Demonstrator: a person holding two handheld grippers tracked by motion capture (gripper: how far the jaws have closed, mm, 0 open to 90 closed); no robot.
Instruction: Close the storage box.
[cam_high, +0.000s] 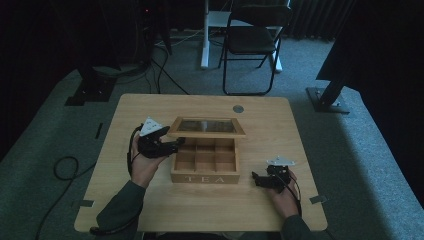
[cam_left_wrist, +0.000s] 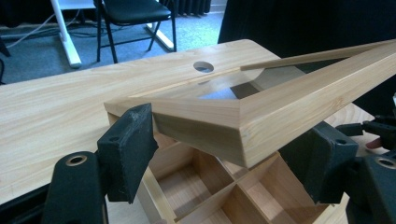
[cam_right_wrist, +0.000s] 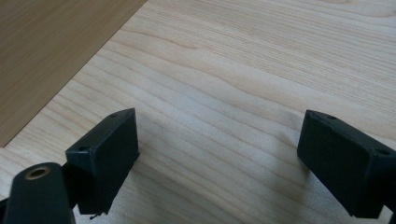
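Writing: the front wall of the wooden tea box (cam_high: 205, 178) carries the word "TEA" in pale capitals; no other lettering can be read.
Box position: near the middle of the table (cam_high: 150, 210), front wall facing the person.
Box count: one box, one lid.
Compartments: two rows of three can be counted in the high view, six showing in all; the lid overhangs the far side, so any further row cannot be told.
Contents: the compartments in sight hold nothing, only bare wood and dividers (cam_left_wrist: 219, 191).
Lid: a wooden frame with a glass pane (cam_high: 207, 127), raised and tilted over the box, its far edge toward 12 o'clock.
Left gripper: one (cam_high: 172, 146), at 9 o'clock of the box, held in the person's left hand (cam_high: 144, 167); its jaws stand apart, one on either side of the lid's near left corner (cam_left_wrist: 233, 135); whether the pads touch the wood cannot be told.
Right gripper: one (cam_high: 256, 179), at about 4 o'clock of the box, held in the right hand (cam_high: 284, 196) low over the table; jaws wide apart with bare tabletop (cam_right_wrist: 224, 93) between them.
Table hole: one round grommet (cam_high: 238, 108) at 12 o'clock, beyond the box.
Chair: one black folding chair (cam_high: 252, 40) on the carpet beyond the table.
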